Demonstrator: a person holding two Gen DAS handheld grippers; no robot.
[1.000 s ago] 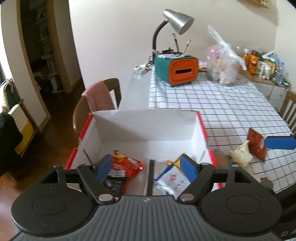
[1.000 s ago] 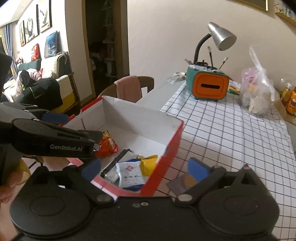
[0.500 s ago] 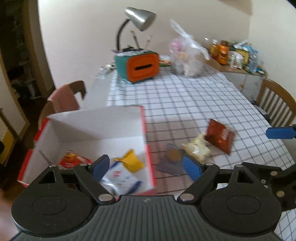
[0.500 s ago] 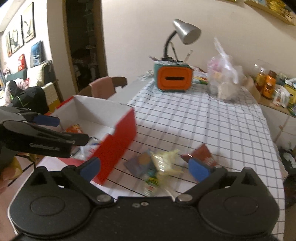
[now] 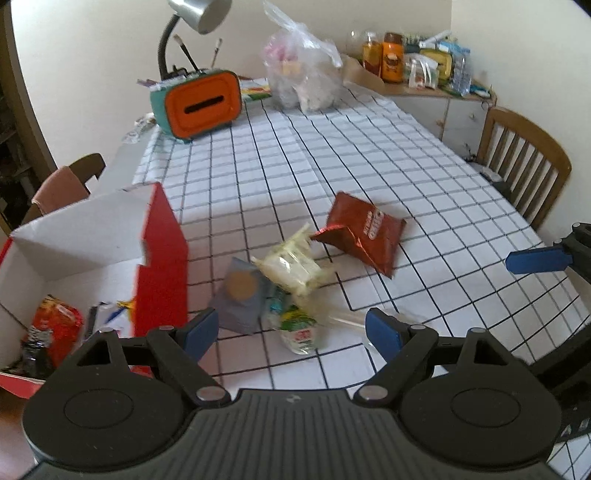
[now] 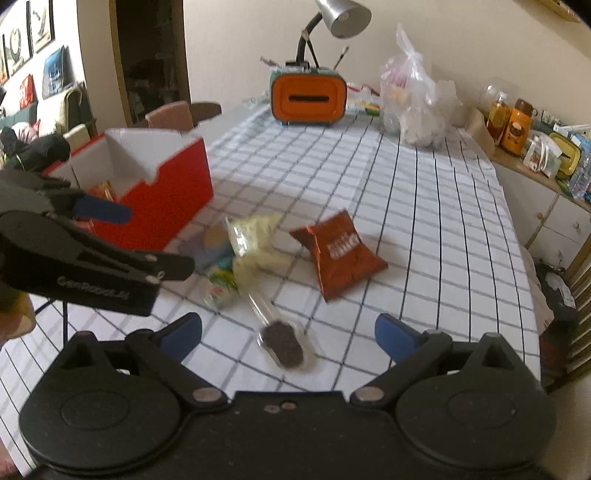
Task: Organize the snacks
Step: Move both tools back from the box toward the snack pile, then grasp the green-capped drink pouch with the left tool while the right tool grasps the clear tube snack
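Both tongs wide open, empty: left gripper, right gripper. Loose snacks lie beside the red-and-white cardboard box. Clear plastic sachet of dark granules sits dead ahead between the right jaws, long axis running away toward the pale yellow crinkled packet. Right nearer, judged.

The brown snack packet looked glossy foil, the red box matt cardboard, the checked tablecloth creased cloth, the lamp shade brushed metal.
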